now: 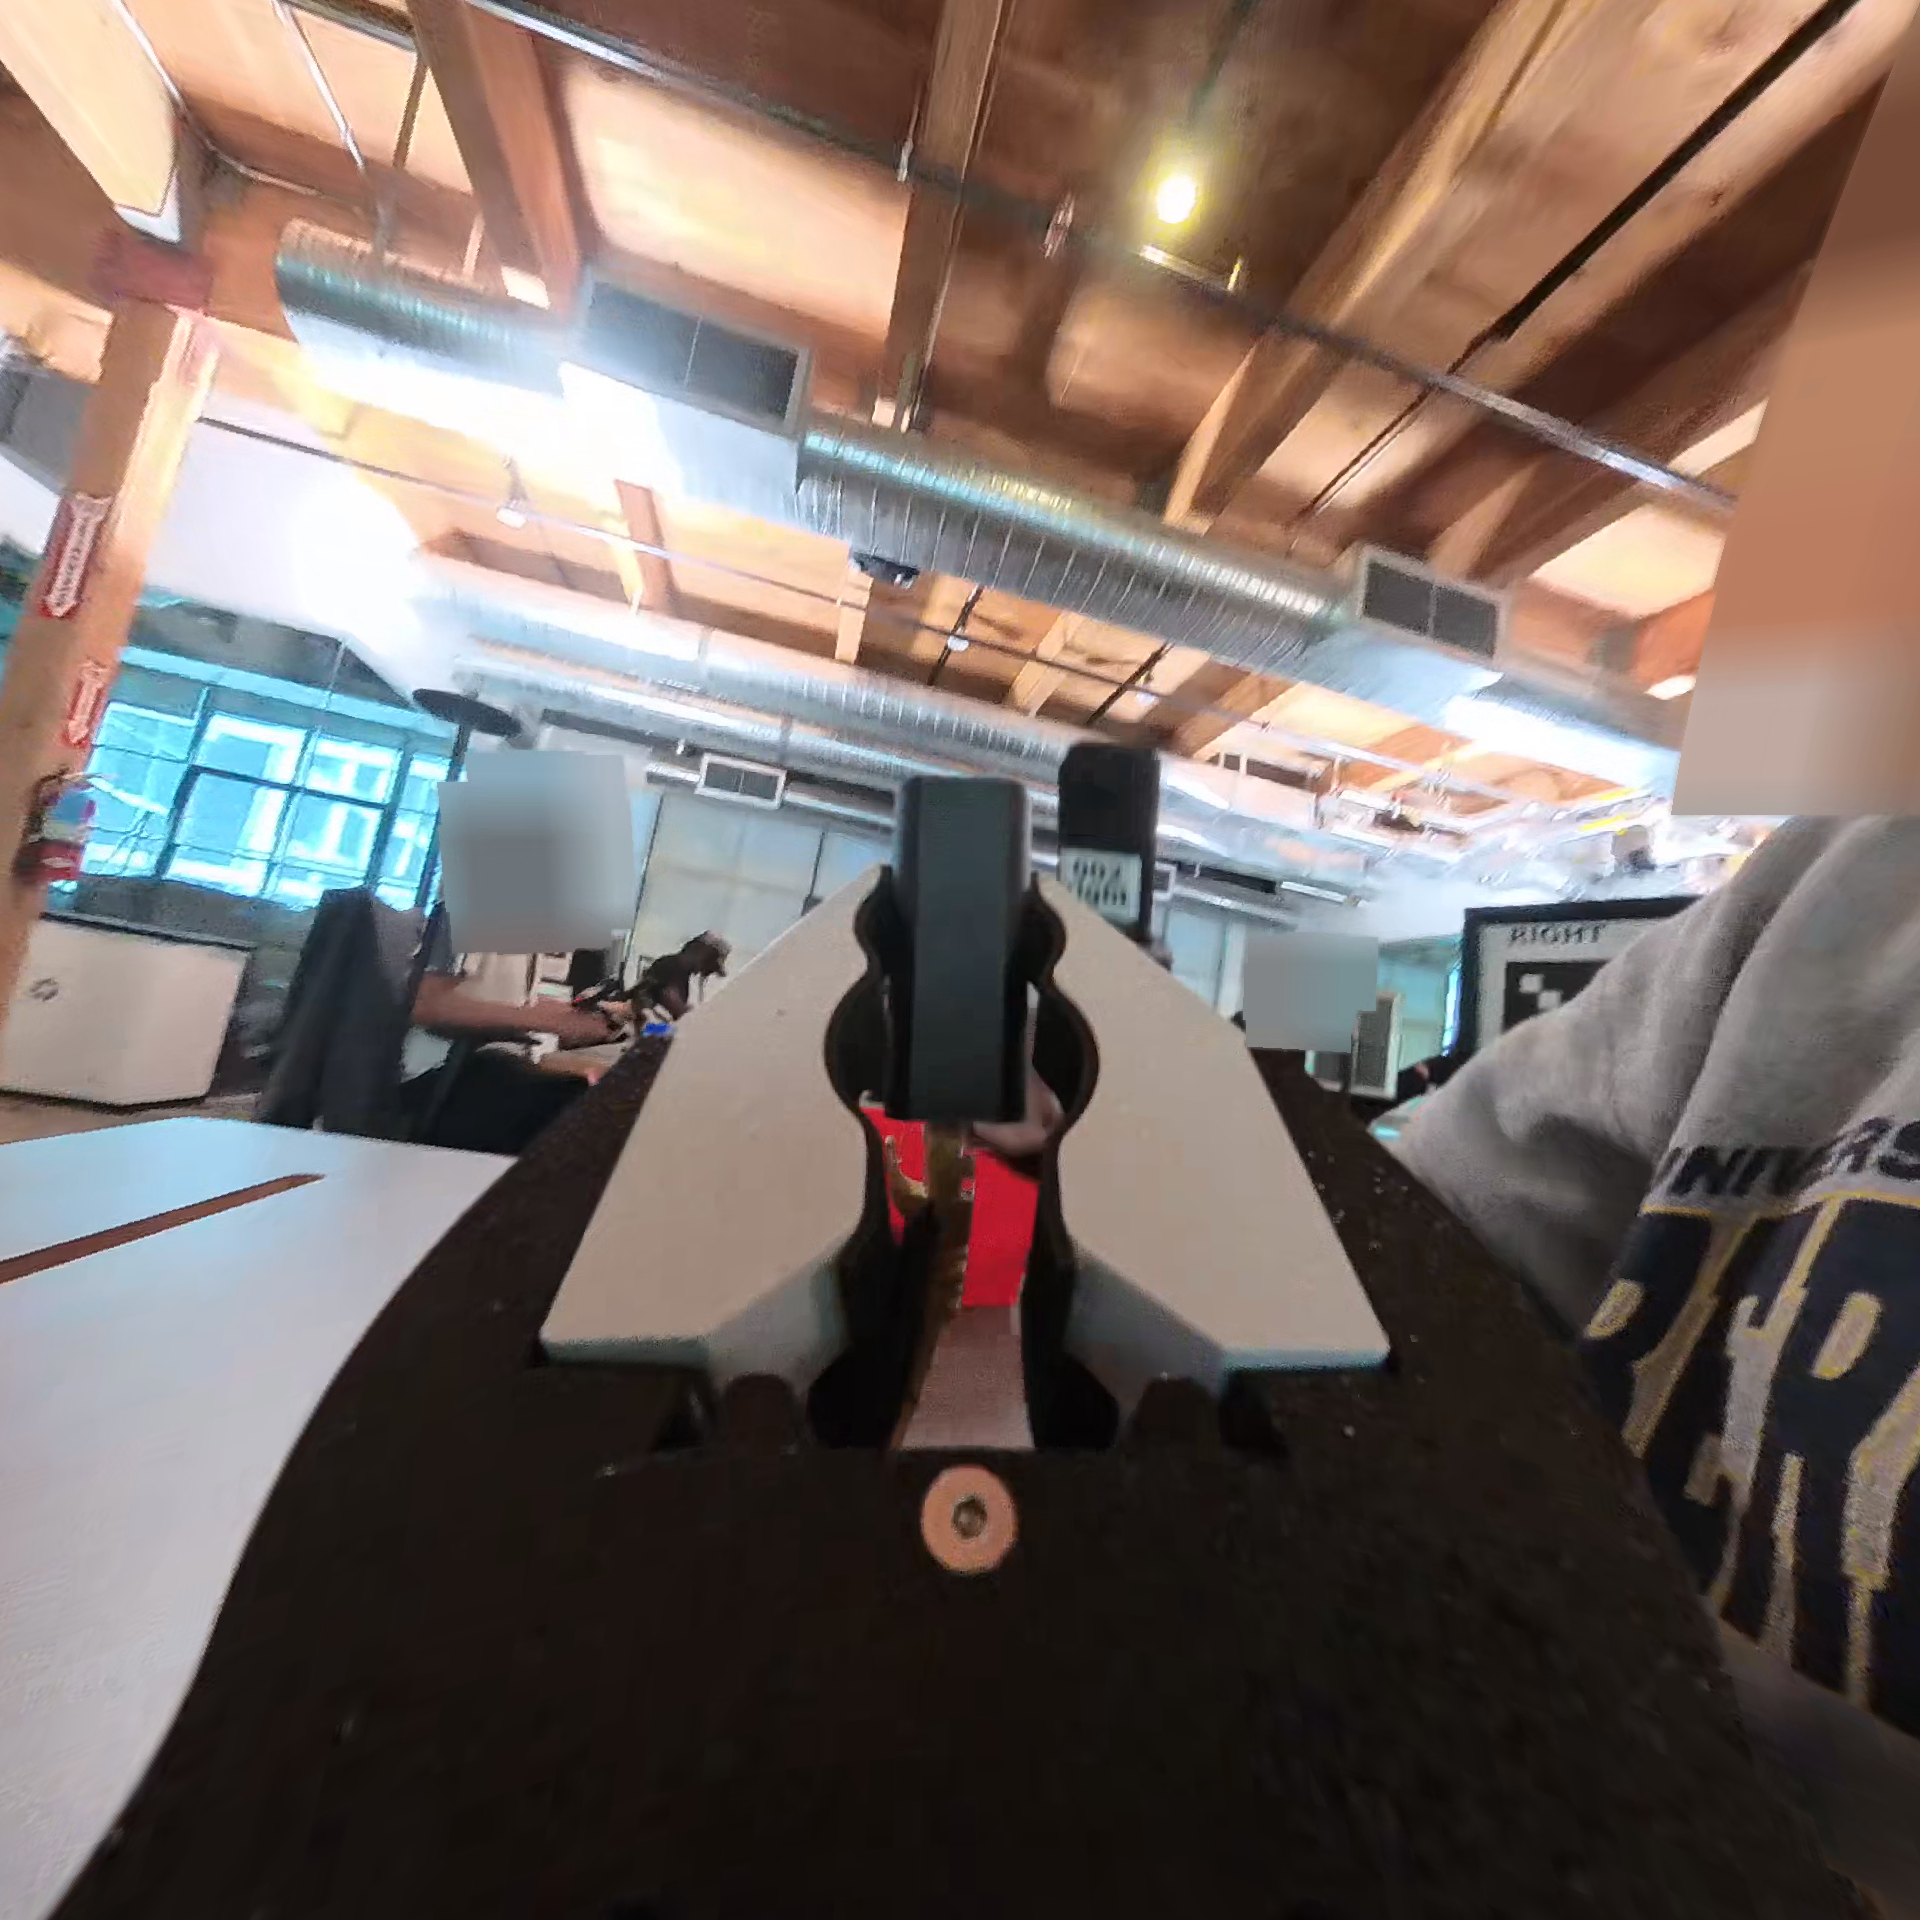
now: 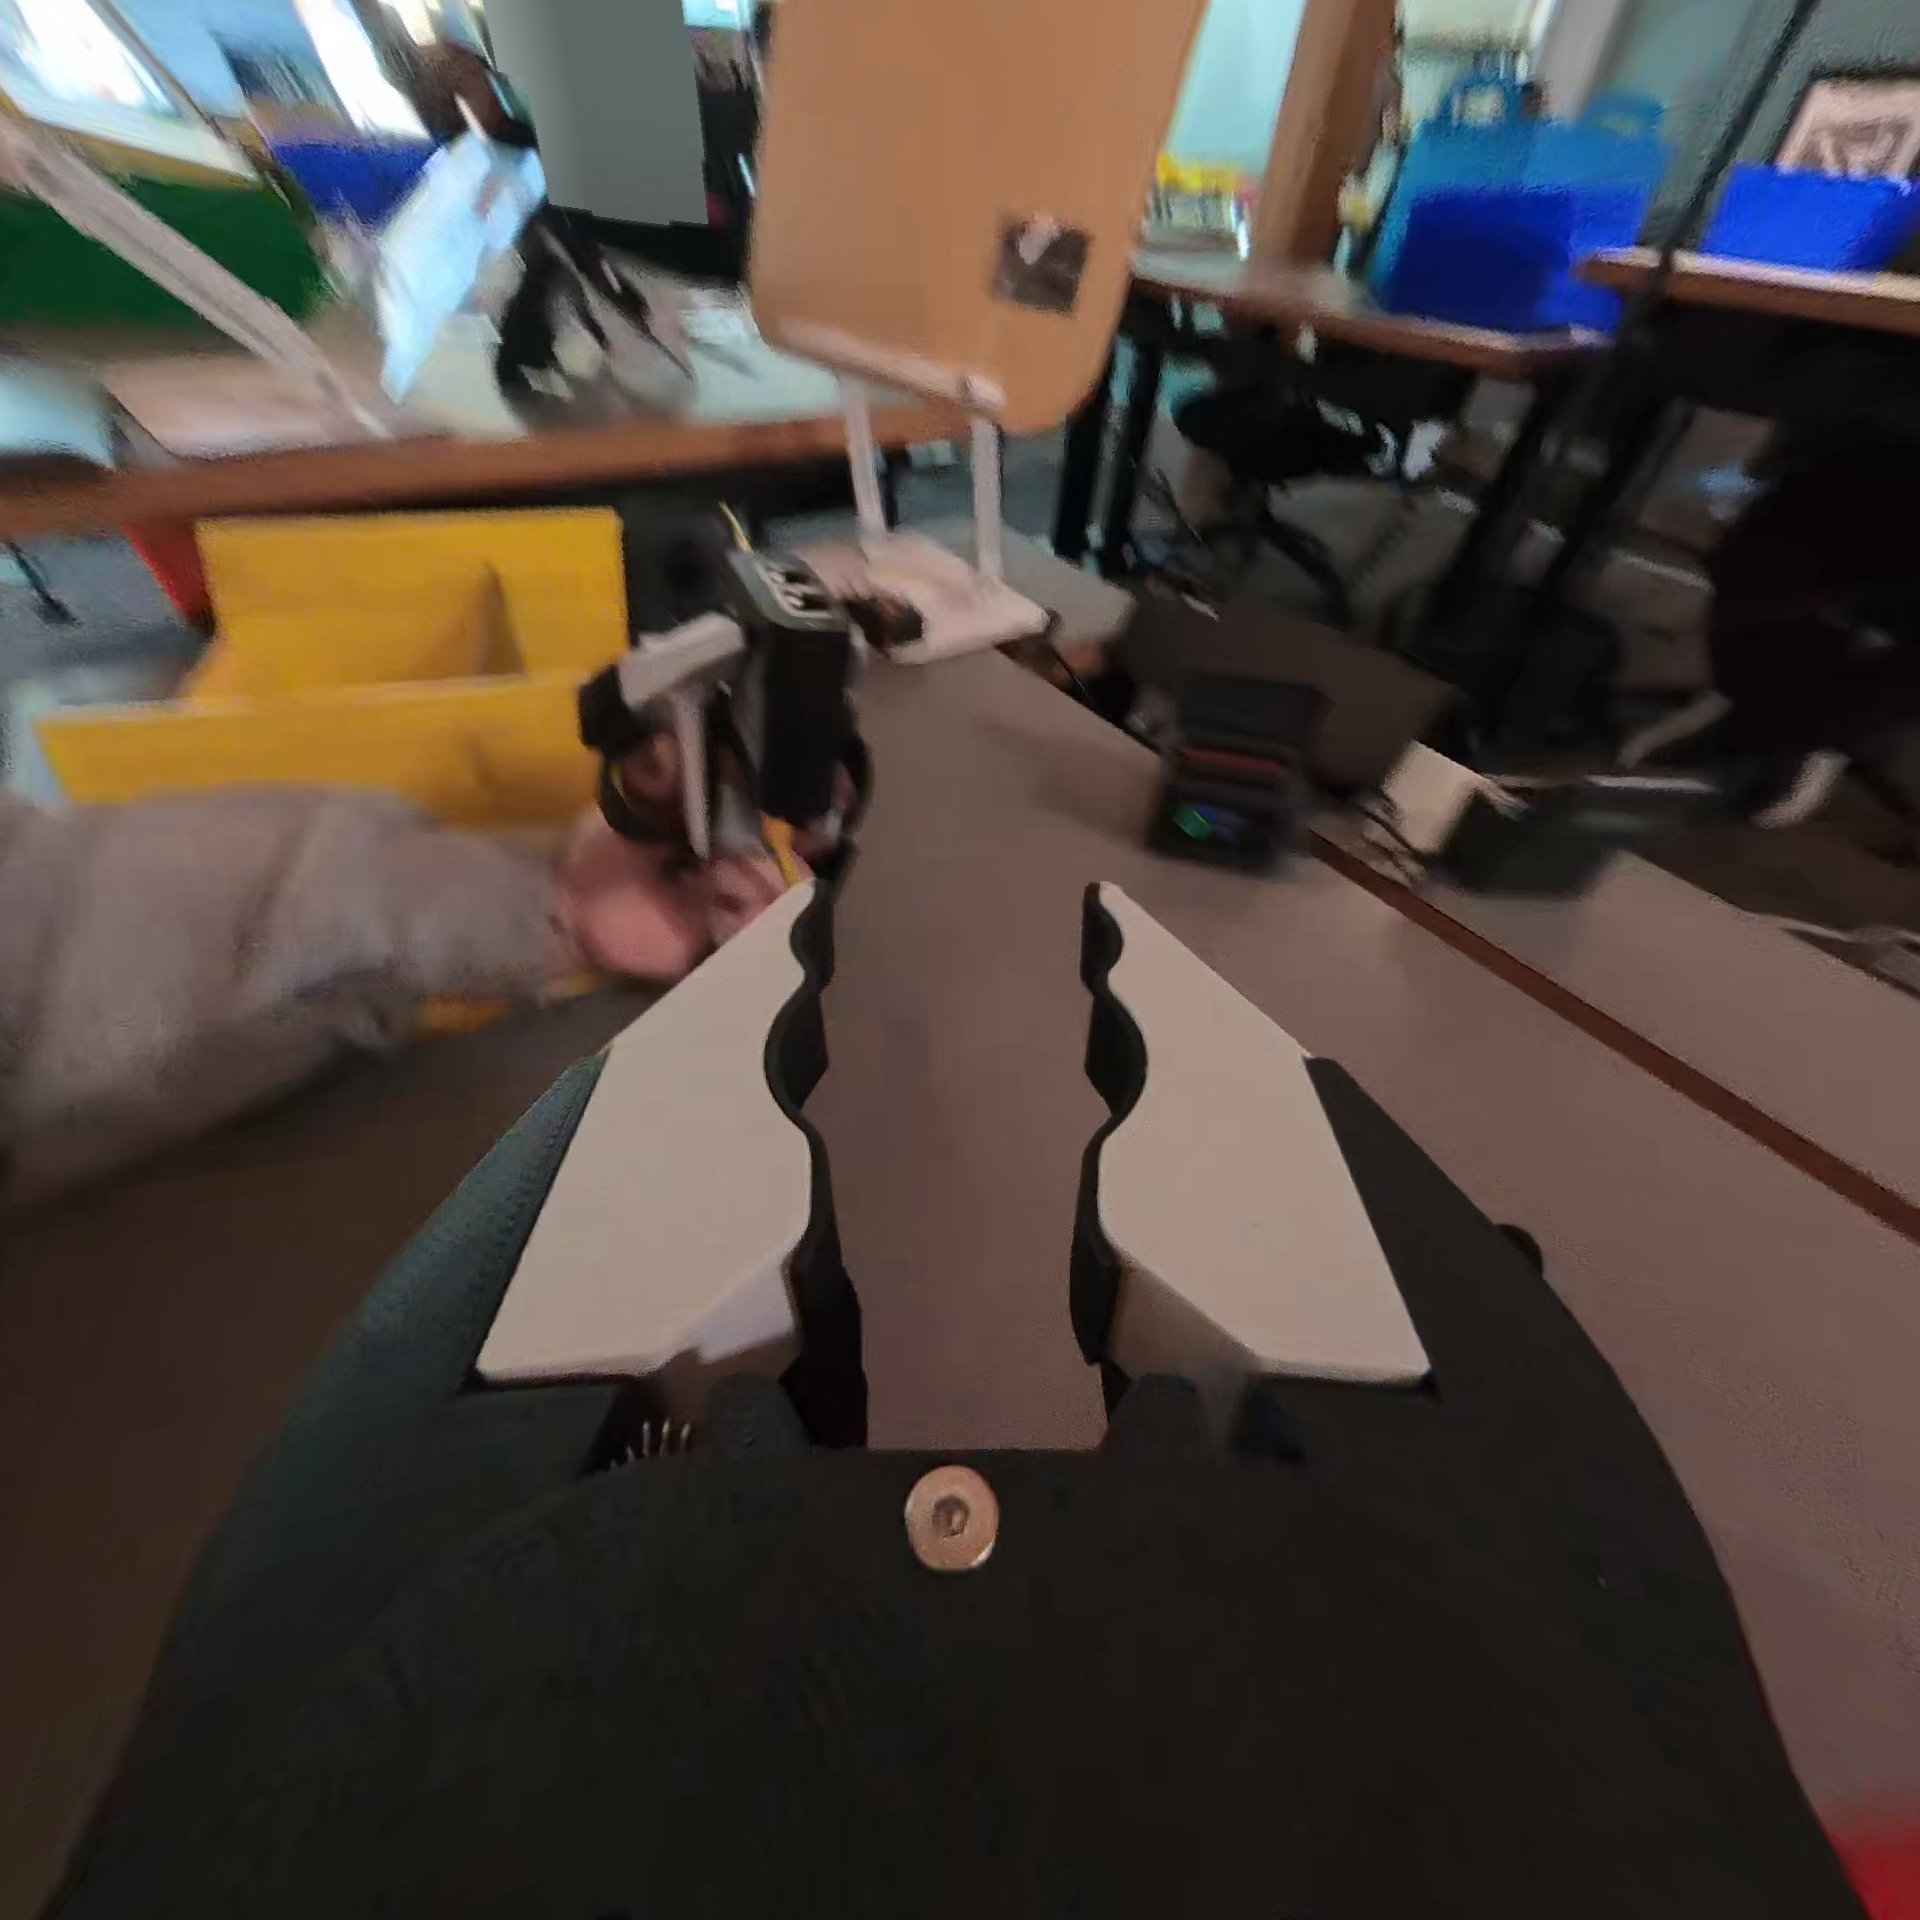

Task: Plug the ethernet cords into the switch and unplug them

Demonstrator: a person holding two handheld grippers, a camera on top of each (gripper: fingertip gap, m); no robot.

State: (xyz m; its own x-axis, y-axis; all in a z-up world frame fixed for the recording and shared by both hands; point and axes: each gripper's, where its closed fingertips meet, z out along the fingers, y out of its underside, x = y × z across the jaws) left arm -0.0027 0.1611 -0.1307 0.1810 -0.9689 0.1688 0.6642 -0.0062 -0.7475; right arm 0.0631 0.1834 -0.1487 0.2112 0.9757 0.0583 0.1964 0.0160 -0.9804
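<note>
The left gripper was clamped on the switch, a small black box held upright between its fingers and raised off the table. It looked light, rigid and smooth-sided, best gripped across its flat faces. The right gripper stood apart and empty, with the switch ahead to its left. No cord was clearly visible.

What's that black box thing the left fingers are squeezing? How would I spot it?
Start at the grey table and find the left gripper lifted above its left edge. Clamped upright between its grey fingers is the switch, a slim dark box. Only it has a row of ports on its top end.
</note>
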